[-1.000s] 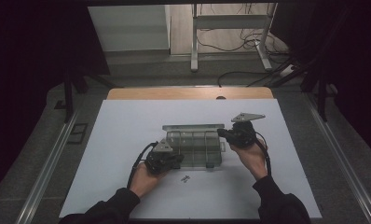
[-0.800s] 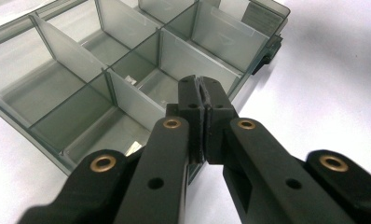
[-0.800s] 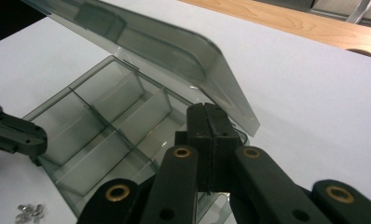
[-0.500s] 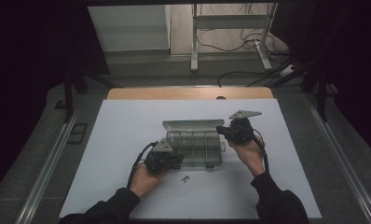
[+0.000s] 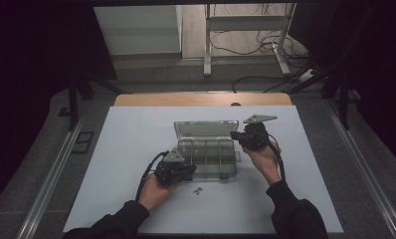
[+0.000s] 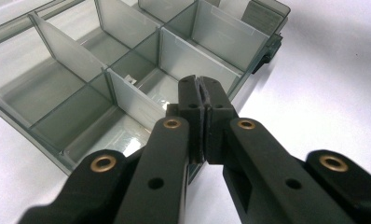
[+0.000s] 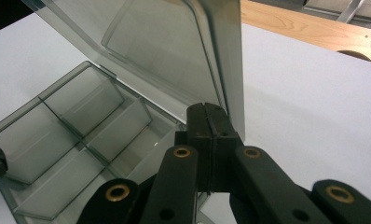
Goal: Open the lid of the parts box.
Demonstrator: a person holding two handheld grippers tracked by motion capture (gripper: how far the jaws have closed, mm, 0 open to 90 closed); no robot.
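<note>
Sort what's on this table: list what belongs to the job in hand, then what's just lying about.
In the job:
- compartment box
- its open lid
- left tool, shut, at the box's near corner
- right tool, shut, at the lid's edge

Lying about:
- small dark bits on the white mat

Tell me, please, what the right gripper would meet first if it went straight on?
Probably the raised clear lid of the smoky transparent plastic compartment box; the shut right gripper sits at its edge, though depth is unclear.
</note>
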